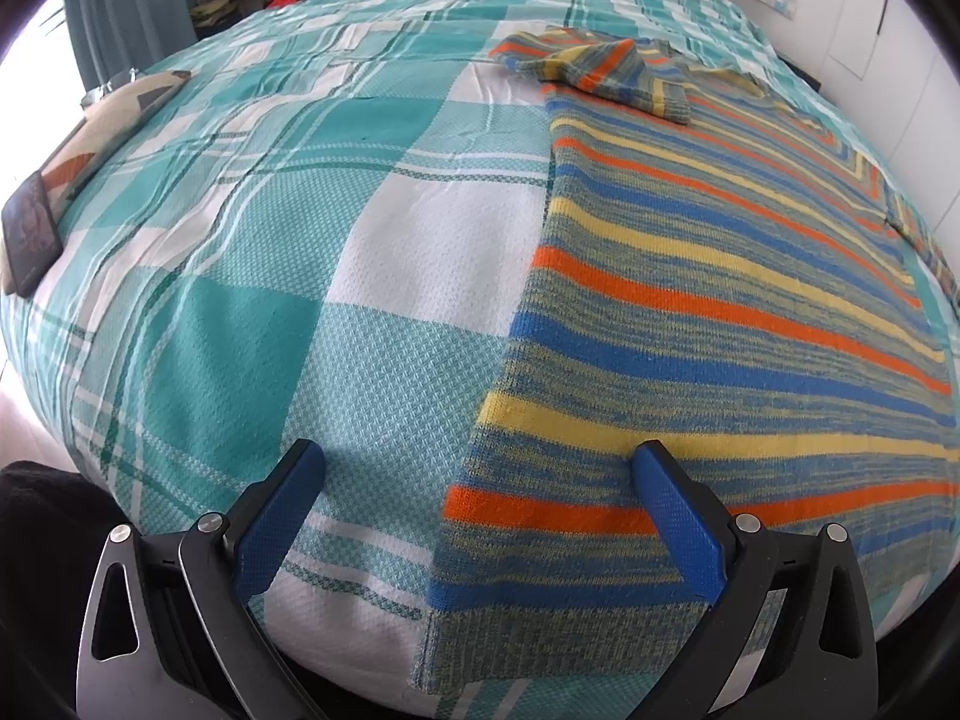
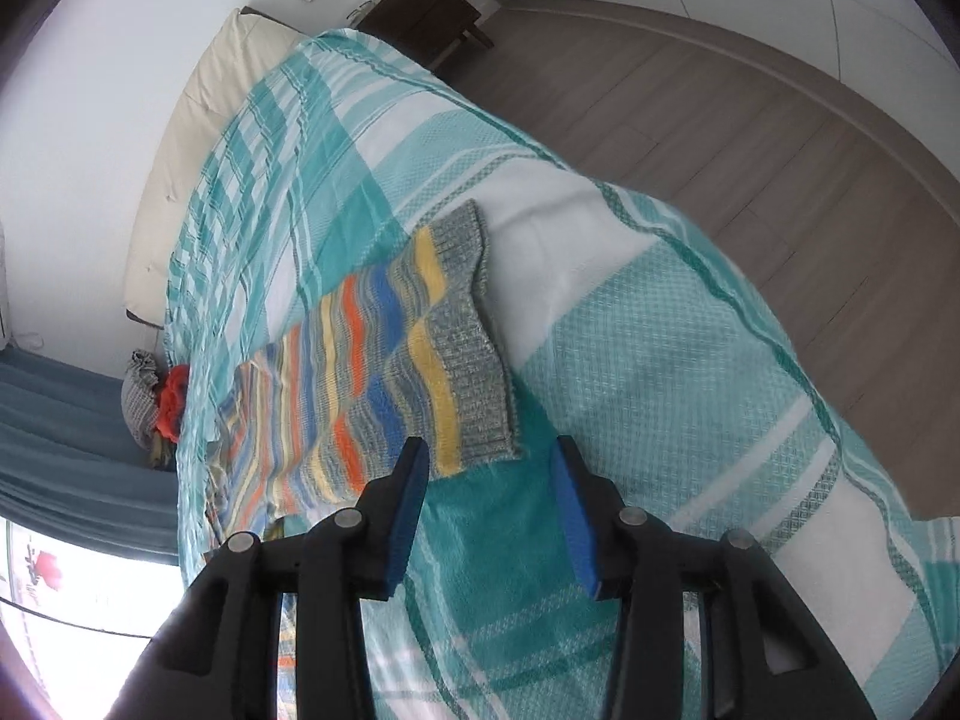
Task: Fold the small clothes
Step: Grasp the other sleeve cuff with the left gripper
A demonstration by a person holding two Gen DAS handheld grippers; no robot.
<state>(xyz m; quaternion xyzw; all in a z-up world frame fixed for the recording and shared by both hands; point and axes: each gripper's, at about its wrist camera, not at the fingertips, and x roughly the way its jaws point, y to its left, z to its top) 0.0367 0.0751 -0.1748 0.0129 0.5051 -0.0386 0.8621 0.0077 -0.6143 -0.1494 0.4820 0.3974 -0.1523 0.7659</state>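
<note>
Left wrist view, striped sweater (image 1: 720,276) lying lengthwise away, hem nearest, both grippers (image 1: 480,468) (image 2: 489,450) released.

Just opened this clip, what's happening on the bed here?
A person holding two grippers is folding a striped sweater laid flat on a teal plaid bedspread. One sleeve is already folded across the top. The left gripper is open over the sweater's near corner; the right gripper is open at the other sleeve's cuff. Neither grips anything.

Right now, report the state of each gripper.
Left gripper: open, holding nothing, over the striped sweater's hem.
Right gripper: open, holding nothing, at the sweater's cuff.
</note>
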